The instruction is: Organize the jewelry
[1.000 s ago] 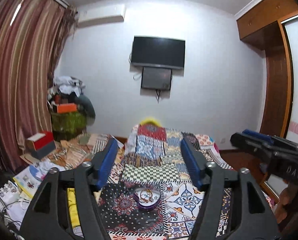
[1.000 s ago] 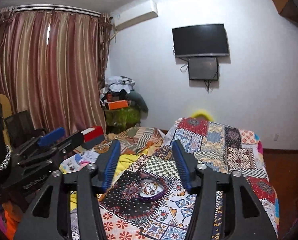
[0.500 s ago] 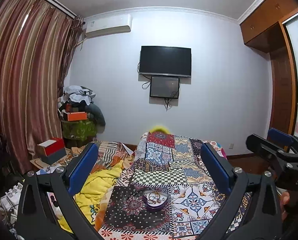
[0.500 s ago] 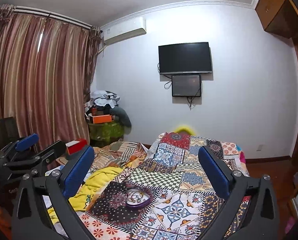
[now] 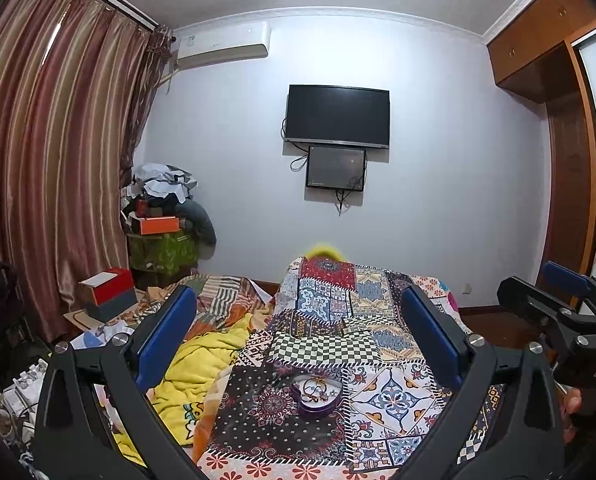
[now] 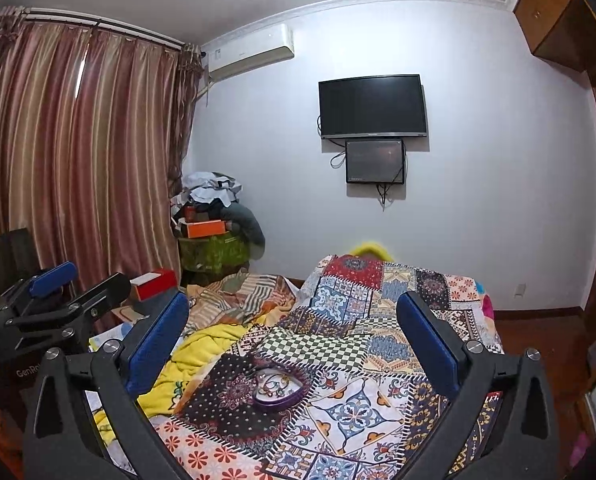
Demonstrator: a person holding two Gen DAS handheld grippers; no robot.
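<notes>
both grippers hung above the bed with nothing between their fingers. the left gripper (image 5: 298,336) had its blue-padded jaws spread wide, and the right gripper (image 6: 292,340) was spread just as far; each showed at the edge of the other's view.

the jewelry tray (image 5: 317,394), a shallow purple heart-shaped dish, sat on the dark floral square of the patchwork quilt (image 5: 377,344), near the foot of the bed and roughly centred below both grippers. inside it lay a small tangle of jewelry (image 6: 274,385), gold-toned and thin, with what looked like rings or bangles and fine chain; the pieces were too small to tell apart.

judging from this, the pieces would be very light, hard and slippery, and a chain would go limp and snag on its neighbours. a ring or bangle would best be pinched across its band with the pad tips, a chain at one loose end and lifted slowly. the tray looked light and rigid, and on the soft quilt it could tip or slide if pressed on one side, so one gripper might steady its rim while the other picked.

a yellow blanket (image 5: 202,364) lay bunched just left of the quilt.
</notes>
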